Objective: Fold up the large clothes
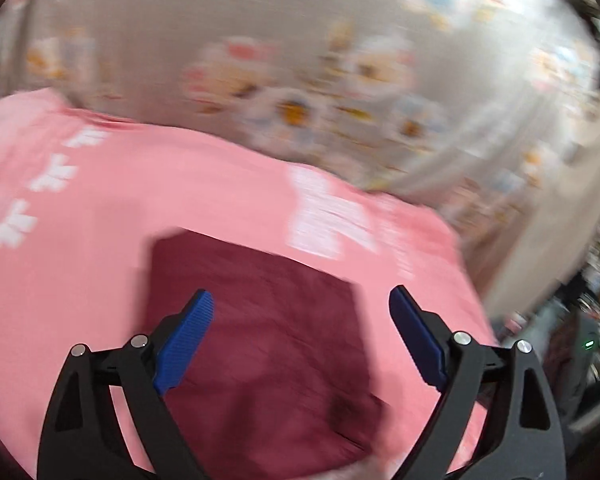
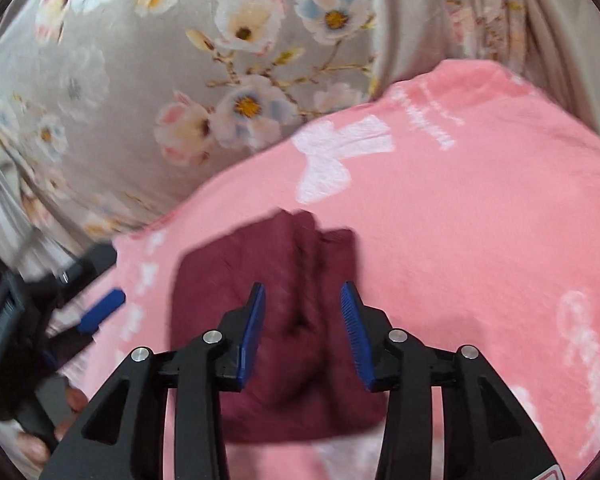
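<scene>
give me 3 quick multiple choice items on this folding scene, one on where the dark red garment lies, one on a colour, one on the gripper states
1. Where does the maroon folded garment lie?
A. on the pink blanket
B. directly on the floral sheet
C. lifted in a gripper

2. What colour are the gripper pads?
A. red
B. blue
C. white

3. How does the left gripper stand next to the right gripper?
A. both clamped on cloth
B. left open wider than right
C. left shut, right open

Key:
1 A, pink cloth shows on every visible side of the garment.
2 B, ribbed blue pads show in both wrist views.
3 B, the left jaws stand far apart, the right narrower, and neither presses cloth.
</scene>
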Action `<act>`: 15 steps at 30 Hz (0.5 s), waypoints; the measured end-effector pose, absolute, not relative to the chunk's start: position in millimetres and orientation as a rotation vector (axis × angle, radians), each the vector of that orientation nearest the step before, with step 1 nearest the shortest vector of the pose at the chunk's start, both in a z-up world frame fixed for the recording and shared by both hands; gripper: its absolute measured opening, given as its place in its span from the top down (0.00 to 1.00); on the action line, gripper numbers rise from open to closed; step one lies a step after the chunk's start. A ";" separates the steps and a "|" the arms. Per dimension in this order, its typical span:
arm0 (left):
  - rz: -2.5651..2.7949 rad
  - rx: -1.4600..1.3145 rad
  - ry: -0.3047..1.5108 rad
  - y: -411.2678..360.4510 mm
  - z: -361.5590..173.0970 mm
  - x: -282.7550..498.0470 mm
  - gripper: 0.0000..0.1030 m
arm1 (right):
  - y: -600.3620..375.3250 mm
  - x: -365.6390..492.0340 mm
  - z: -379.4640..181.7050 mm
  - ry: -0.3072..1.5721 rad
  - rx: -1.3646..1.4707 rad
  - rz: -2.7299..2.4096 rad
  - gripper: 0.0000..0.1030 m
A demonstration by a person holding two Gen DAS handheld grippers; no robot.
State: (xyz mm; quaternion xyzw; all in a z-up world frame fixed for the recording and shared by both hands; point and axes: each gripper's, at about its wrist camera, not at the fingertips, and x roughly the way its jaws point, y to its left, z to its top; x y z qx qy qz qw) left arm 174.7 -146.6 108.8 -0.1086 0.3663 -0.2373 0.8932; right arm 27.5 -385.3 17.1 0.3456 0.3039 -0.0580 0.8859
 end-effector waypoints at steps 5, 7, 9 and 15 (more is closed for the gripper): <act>-0.314 -0.222 0.807 -116.9 95.3 227.4 0.16 | -393.1 116.0 6.9 0.715 0.888 -0.120 0.60; -0.276 -0.211 0.819 -110.9 88.5 241.8 0.16 | -390.6 144.4 -0.5 0.771 0.910 -0.169 0.59; -0.258 -0.208 0.847 -105.8 79.6 254.8 0.16 | -384.2 164.9 -13.7 0.827 0.929 -0.210 0.59; -0.257 -0.185 0.925 -119.3 50.8 271.4 0.16 | -374.3 190.2 -56.3 0.958 0.959 -0.254 0.90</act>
